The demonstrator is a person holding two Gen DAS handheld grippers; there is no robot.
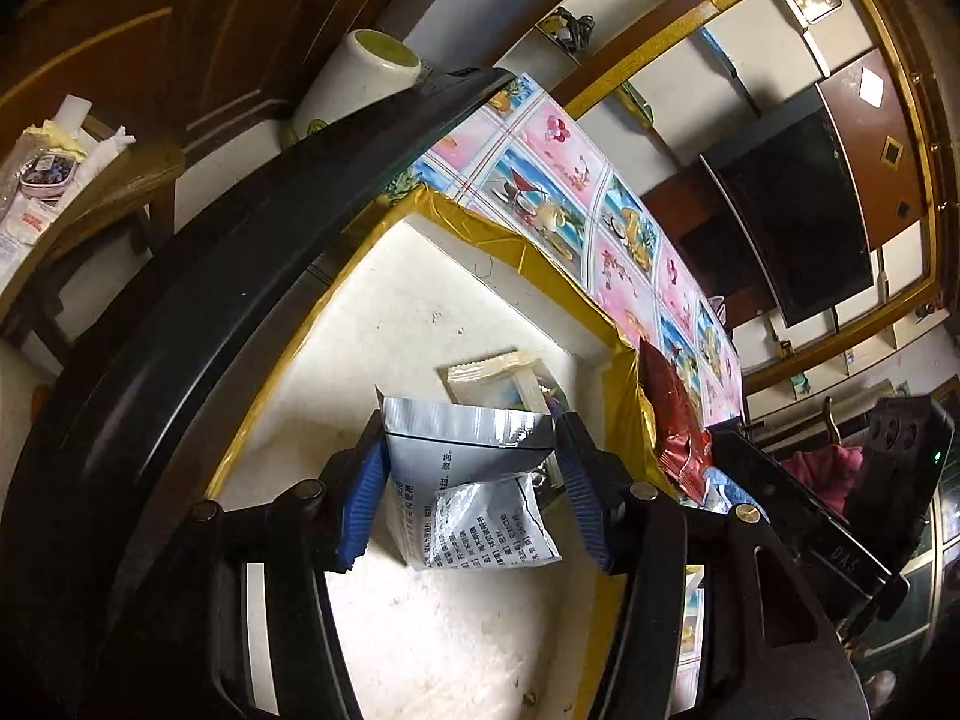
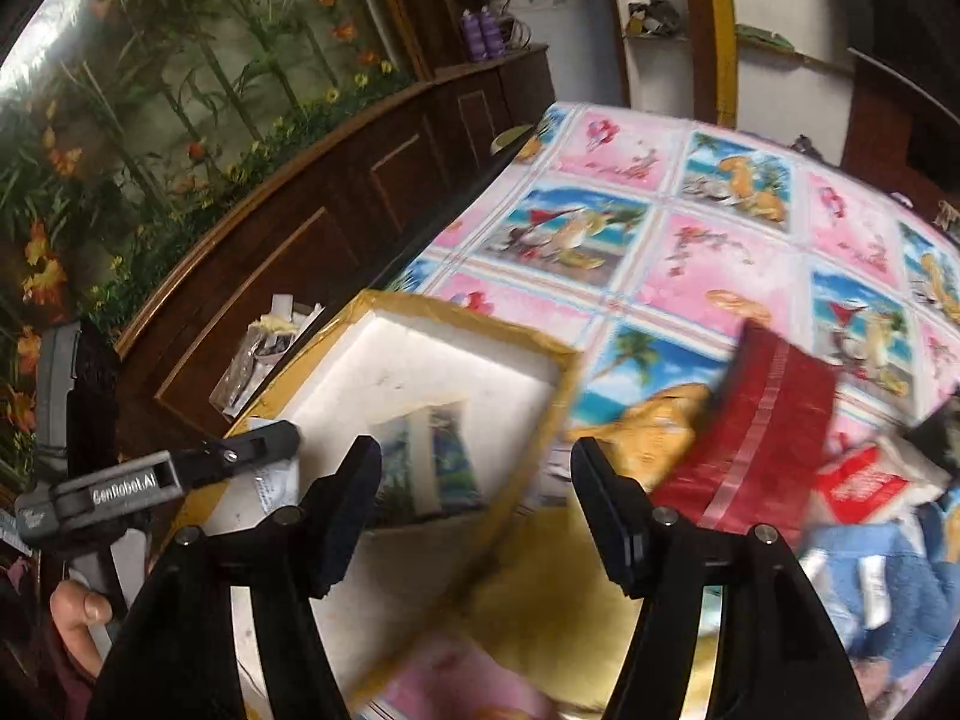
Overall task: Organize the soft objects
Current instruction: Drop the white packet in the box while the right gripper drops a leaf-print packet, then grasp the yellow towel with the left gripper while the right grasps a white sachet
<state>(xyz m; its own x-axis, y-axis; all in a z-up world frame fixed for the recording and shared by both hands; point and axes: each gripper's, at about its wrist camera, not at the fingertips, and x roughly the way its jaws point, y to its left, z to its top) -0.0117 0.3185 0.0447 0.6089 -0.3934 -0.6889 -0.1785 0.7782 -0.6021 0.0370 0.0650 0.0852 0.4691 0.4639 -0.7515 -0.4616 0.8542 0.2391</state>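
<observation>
A silver pouch (image 1: 474, 480) printed with black text is seen crumpled and upright over the white foam box (image 1: 384, 324), whose rim is taped in gold. A pale packet (image 1: 498, 378) lies flat on the box floor. A red packet (image 2: 762, 420) is propped just outside the rim.

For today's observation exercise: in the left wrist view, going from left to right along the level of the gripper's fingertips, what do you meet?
Left blue finger pad → silver sachet between the pads → right blue finger pad → red packet at the foam box's taped rim → the other gripper's black body.
</observation>
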